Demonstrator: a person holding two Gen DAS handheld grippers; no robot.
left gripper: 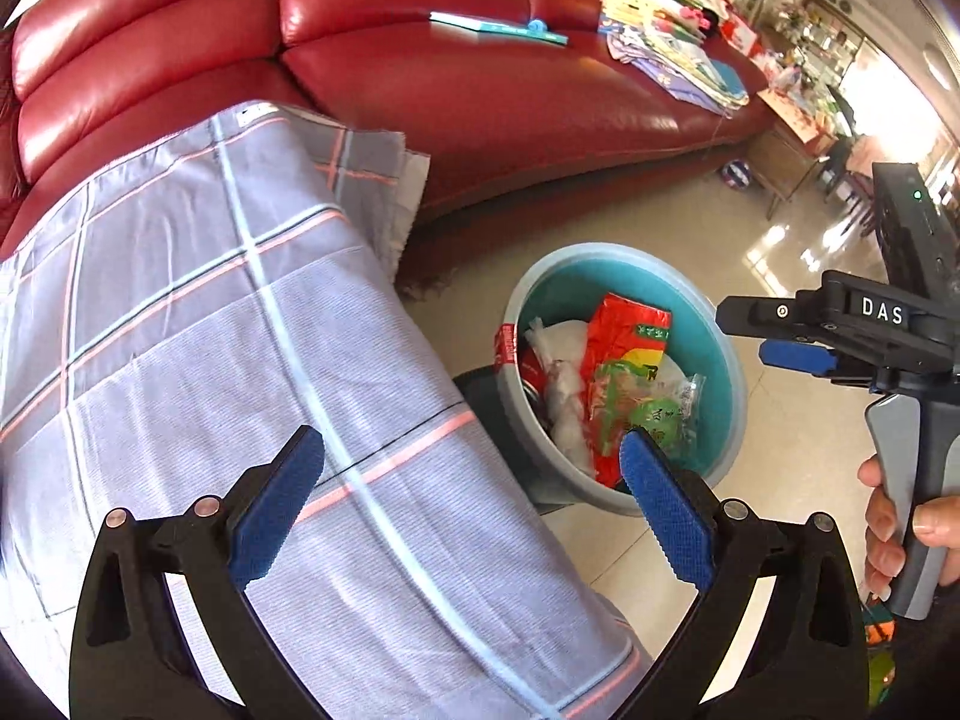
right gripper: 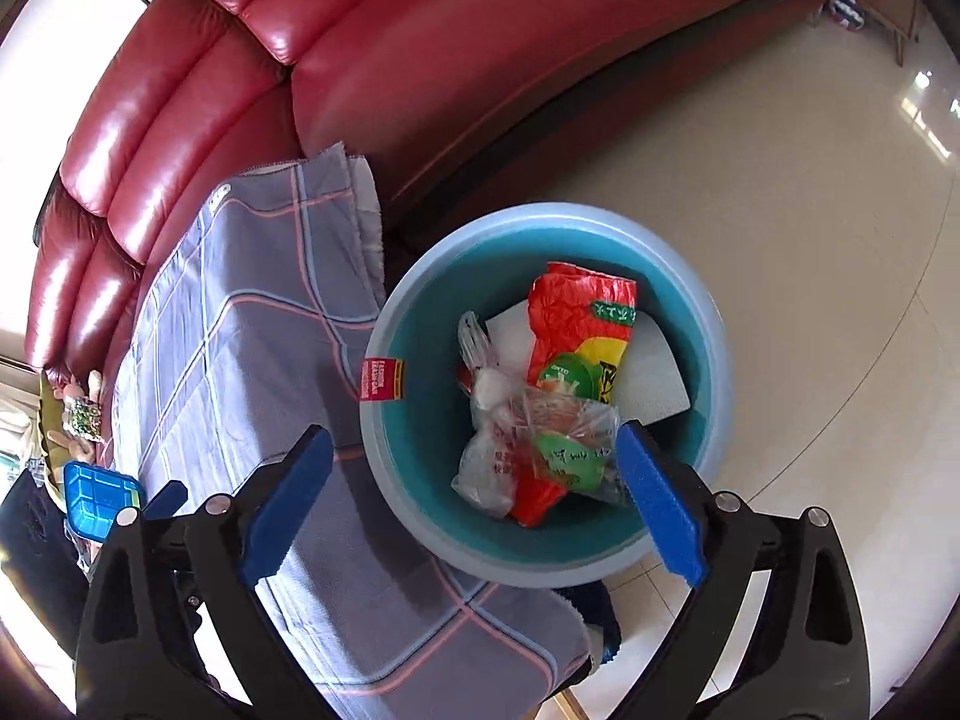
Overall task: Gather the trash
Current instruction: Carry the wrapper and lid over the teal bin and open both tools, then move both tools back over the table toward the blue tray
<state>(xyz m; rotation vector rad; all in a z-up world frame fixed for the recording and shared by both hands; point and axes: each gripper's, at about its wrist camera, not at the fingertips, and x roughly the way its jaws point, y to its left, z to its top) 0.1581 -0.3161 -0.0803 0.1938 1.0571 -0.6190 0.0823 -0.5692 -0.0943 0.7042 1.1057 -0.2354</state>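
A round blue bin stands on the floor beside a low table draped in grey plaid cloth. Inside lie a red snack wrapper, a clear plastic bag with green labels, and white paper. My right gripper hangs open above the bin with nothing between its fingers. My left gripper is open and empty over the cloth, just left of the bin. In the left wrist view the right gripper shows side-on over the bin's right rim, held by a hand.
A red leather sofa curves behind the table and bin, with a thin teal book and a stack of papers on its seat. Glossy tiled floor lies to the right. A blue box sits at the far left.
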